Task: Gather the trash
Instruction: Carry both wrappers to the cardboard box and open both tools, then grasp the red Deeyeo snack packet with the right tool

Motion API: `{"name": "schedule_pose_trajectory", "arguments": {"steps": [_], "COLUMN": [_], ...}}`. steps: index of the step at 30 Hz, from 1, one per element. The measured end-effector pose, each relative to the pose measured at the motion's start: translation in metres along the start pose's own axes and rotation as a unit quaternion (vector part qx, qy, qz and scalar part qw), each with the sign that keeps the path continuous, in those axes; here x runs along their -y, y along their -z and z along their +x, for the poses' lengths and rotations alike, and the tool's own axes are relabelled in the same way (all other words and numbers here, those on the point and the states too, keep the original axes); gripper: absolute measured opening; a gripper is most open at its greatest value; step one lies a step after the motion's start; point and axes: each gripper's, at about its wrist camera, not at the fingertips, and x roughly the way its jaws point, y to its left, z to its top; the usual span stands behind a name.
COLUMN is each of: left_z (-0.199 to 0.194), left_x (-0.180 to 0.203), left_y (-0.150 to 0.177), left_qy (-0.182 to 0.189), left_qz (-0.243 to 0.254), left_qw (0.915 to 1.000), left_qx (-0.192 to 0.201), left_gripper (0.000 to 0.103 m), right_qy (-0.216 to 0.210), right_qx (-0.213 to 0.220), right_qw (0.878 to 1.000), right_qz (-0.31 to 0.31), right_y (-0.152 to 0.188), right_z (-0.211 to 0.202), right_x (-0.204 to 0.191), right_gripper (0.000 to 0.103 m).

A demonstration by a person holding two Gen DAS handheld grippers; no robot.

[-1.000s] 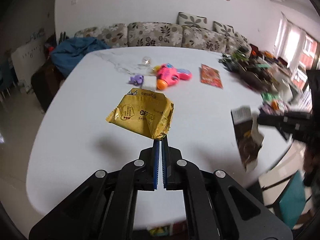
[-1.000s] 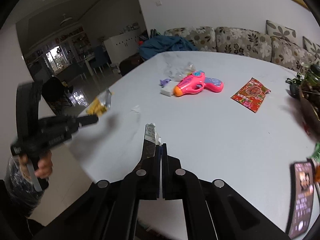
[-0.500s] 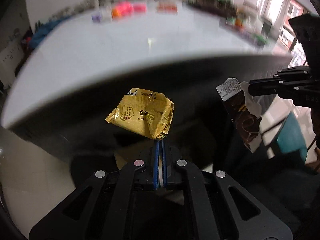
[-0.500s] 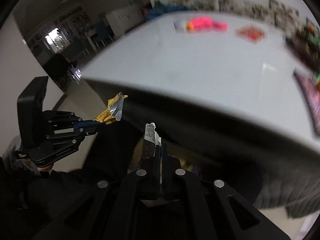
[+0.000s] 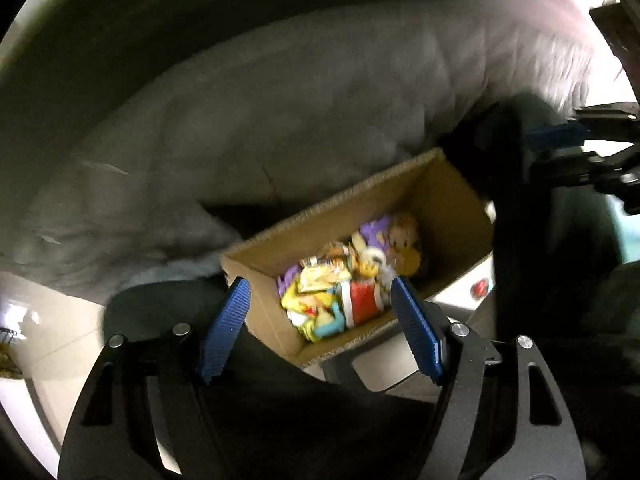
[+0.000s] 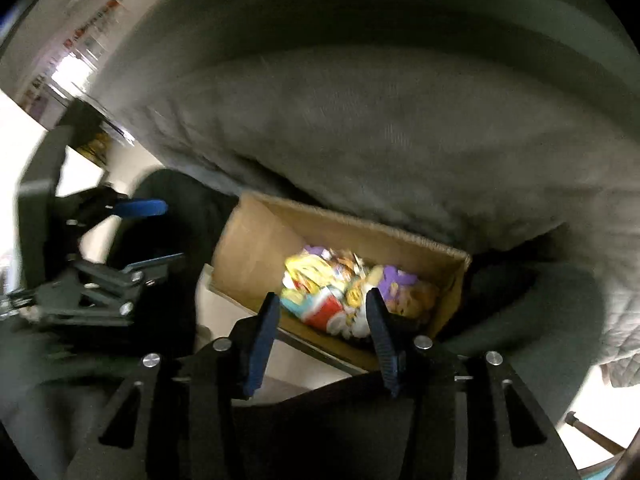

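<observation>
Two handheld grippers are seen pointing steeply down over an open cardboard box (image 5: 448,196), both views blurred by motion. On the left, the left gripper (image 5: 320,312) is shown with its blue ribbed pads (image 5: 226,326) spread wide and opening further; nothing is pinched between them, and the box is framed in the gap. Inside the box a heap of colourful wrappers (image 5: 340,288) is piled, yellow, red, purple and white, too blurred for any single piece to be told apart. Behind the box a large grey quilted fabric (image 5: 280,120) is draped, and a pale floor (image 5: 52,336) is glimpsed at the lower left. Further right, the right gripper (image 6: 322,312) is shown with its fingers likewise parted and opening, more narrowly, with nothing gripped; the same wrapper heap lies below the gap. At the far right edge of the left view, the right gripper is seen from the side, its fingers apart.
</observation>
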Motion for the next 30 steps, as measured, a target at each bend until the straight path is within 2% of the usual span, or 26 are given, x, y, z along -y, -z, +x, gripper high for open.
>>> {"name": "schedule_pose_trajectory", "arguments": {"steps": [2, 4, 5, 6, 7, 10, 12, 13, 16, 20, 23, 24, 25, 26, 27, 30], "left_z": [-0.043, -0.084, -0.1, -0.126, -0.139, -0.16, -0.161, -0.158, -0.15, -0.143, -0.136, -0.132, -0.129, -0.126, -0.124, -0.109], "left_x": [-0.012, -0.019, -0.025, -0.036, -0.044, -0.07, -0.086, -0.093, -0.107, -0.114, -0.122, -0.124, -0.126, -0.128, -0.129, -0.143], "left_y": [-0.009, -0.026, -0.033, -0.047, -0.058, -0.091, -0.107, -0.114, -0.127, -0.138, -0.143, -0.146, -0.152, -0.161, -0.169, -0.213], "left_qy": [0.001, 0.004, 0.002, -0.003, -0.011, -0.04, -0.037, -0.025, 0.012, -0.015, -0.02, -0.021, -0.024, -0.027, -0.029, -0.04], "left_qz": [-0.015, -0.03, -0.037, -0.05, -0.059, -0.097, -0.128, -0.143, -0.169, -0.168, -0.17, -0.171, -0.172, -0.172, -0.172, -0.176], "left_qw": [0.999, 0.9951, 0.9925, 0.9866, 0.9824, 0.969, 0.9645, 0.963, 0.9604, 0.962, 0.9619, 0.9619, 0.9623, 0.9627, 0.9625, 0.9603], "left_qx": [0.042, 0.094, 0.116, 0.155, 0.177, 0.224, 0.228, 0.227, 0.221, 0.215, 0.213, 0.212, 0.209, 0.207, 0.207, 0.213], "left_gripper": [0.075, 0.08, 0.082, 0.082, 0.084, 0.086, 0.086, 0.086, 0.086, 0.086, 0.086, 0.086, 0.086, 0.086, 0.086, 0.086], "right_qy": [-0.017, -0.004, 0.007, 0.022, 0.045, 0.087, 0.099, 0.102, 0.105, 0.114, 0.132, 0.146, 0.156, 0.155, 0.159, 0.148], "right_qx": [0.059, 0.131, 0.155, 0.178, 0.197, 0.223, 0.224, 0.223, 0.206, 0.172, 0.168, 0.162, 0.15, 0.134, 0.126, 0.123], "right_qw": [0.998, 0.991, 0.987, 0.983, 0.979, 0.97, 0.965, 0.96, 0.954, 0.941, 0.94, 0.945, 0.951, 0.96, 0.964, 0.975], "right_qz": [-0.019, -0.035, -0.038, -0.038, -0.031, 0.033, 0.094, 0.131, 0.193, 0.267, 0.266, 0.246, 0.221, 0.193, 0.171, 0.112], "right_y": [-0.022, -0.059, -0.074, -0.096, -0.128, -0.21, -0.255, -0.283, -0.334, -0.376, -0.4, -0.409, -0.421, -0.431, -0.435, -0.431], "right_z": [-0.058, -0.109, -0.122, -0.133, -0.14, -0.129, -0.114, -0.102, -0.076, -0.049, -0.033, -0.026, -0.021, -0.012, -0.007, -0.009], "right_x": [-0.013, -0.017, -0.014, -0.008, 0.004, 0.052, 0.086, 0.108, 0.151, 0.206, 0.215, 0.21, 0.203, 0.194, 0.183, 0.154], "right_gripper": [0.047, 0.069, 0.073, 0.075, 0.075, 0.076, 0.077, 0.077, 0.075, 0.075, 0.076, 0.071, 0.036, 0.015, 0.009, 0.006]}}
